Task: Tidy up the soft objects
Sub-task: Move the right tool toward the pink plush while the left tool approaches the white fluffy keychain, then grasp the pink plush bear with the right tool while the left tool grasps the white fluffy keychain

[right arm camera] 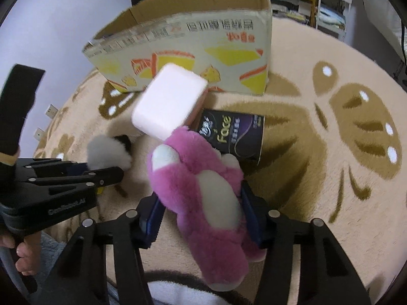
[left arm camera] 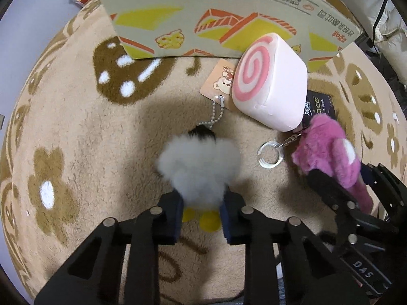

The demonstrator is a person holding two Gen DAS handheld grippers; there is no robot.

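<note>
A white fluffy plush [left arm camera: 198, 162] with a black head and yellow feet lies on the beige rug [left arm camera: 76, 127]. My left gripper [left arm camera: 202, 216] is shut on its lower body, one pad on each side. A ball chain links it to a bear-print tag [left arm camera: 218, 78]. In the right wrist view my right gripper [right arm camera: 202, 218] is shut on a pink plush bear [right arm camera: 198, 178], with both blue pads pressing into its fur. This bear [left arm camera: 325, 147] carries a clear ring [left arm camera: 269, 155] on a clip. A pink swirl roll cushion [left arm camera: 269, 81] leans on the cardboard box [left arm camera: 203, 12].
The open cardboard box [right arm camera: 190, 50] stands at the far side of the rug. A black tissue pack [right arm camera: 234, 137] lies behind the pink bear, partly under the roll cushion [right arm camera: 170, 101]. A person's hand [right arm camera: 20, 251] holds the left tool. Shelves stand beyond the rug.
</note>
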